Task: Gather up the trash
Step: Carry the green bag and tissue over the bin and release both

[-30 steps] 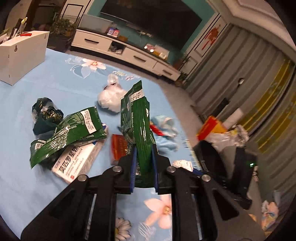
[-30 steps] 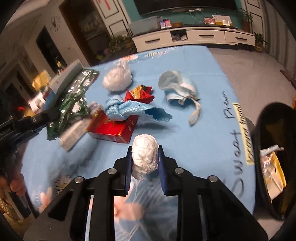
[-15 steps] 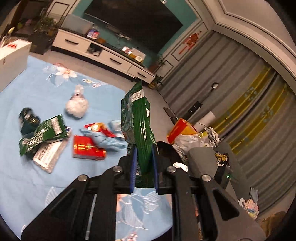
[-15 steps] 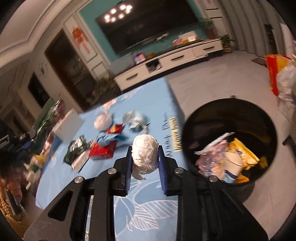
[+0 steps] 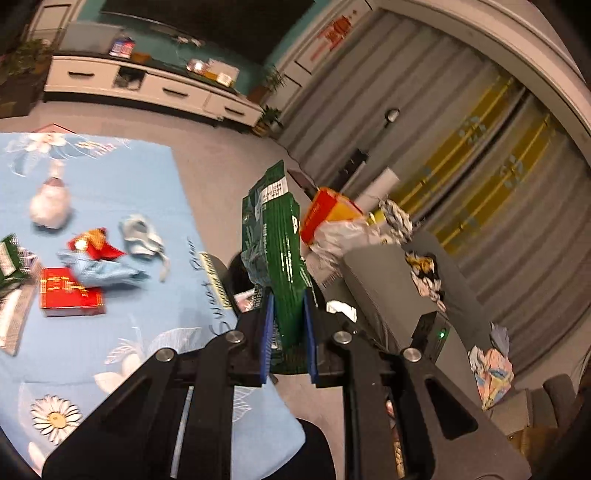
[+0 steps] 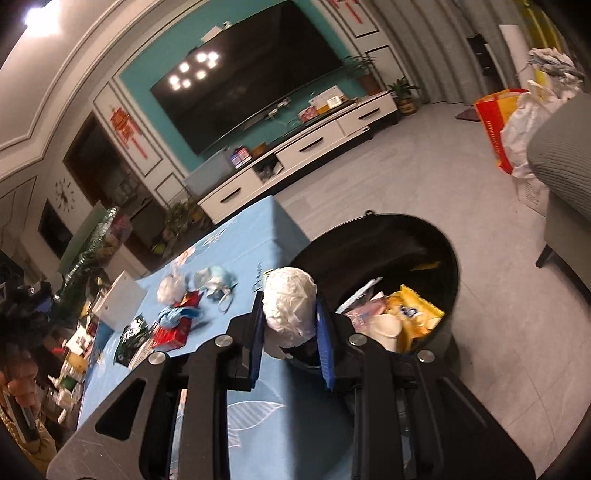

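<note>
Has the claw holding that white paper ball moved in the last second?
Yes. The right gripper, shut on the white paper ball, has swung from above the blue tablecloth toward the black trash bin beside it.

Living rm, dim, lit by ceiling lamp (image 6: 40, 16) at upper left. Teal wall (image 6: 147, 79) w/ big dark TV (image 6: 243, 88) reflecting light spots; white low TV cabinet (image 6: 306, 144) below, potted plant (image 6: 404, 94) at its end. Pale grey tile floor (image 6: 424, 184). Grey pleated curtains (image 5: 454, 122) w/ yellow stripes. Round wall clock (image 6: 64, 194) near dark doorway. Grey sofa (image 6: 565, 147) at right.
</note>
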`<action>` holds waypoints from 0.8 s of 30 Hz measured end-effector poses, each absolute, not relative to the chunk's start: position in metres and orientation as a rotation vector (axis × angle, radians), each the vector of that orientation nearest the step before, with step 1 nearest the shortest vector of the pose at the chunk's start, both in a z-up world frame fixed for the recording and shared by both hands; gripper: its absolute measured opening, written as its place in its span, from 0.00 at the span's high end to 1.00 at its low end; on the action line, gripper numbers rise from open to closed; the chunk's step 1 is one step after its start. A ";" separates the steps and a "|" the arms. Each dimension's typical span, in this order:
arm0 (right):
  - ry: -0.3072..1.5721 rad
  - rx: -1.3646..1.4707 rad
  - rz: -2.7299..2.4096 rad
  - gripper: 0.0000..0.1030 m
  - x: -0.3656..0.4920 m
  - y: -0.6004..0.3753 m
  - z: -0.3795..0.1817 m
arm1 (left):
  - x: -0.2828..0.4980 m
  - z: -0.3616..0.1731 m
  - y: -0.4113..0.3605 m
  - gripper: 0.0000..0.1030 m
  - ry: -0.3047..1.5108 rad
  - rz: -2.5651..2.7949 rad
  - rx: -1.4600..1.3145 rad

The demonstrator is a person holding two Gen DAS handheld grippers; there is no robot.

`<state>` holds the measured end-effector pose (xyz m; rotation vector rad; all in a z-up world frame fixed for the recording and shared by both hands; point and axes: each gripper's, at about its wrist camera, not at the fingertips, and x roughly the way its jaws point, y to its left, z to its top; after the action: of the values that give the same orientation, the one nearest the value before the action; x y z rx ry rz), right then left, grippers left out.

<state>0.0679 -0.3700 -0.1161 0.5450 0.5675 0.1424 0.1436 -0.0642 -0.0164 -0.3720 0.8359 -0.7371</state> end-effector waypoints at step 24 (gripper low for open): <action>0.669 0.616 0.022 0.57 0.104 -0.418 -0.168 | 0.211 -0.126 -0.250 0.63 1.007 -0.792 -0.015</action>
<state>0.1044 -0.4181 -0.1682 0.6163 0.6687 0.0221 0.2108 -0.2502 -0.1257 -0.0153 1.0072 -0.7923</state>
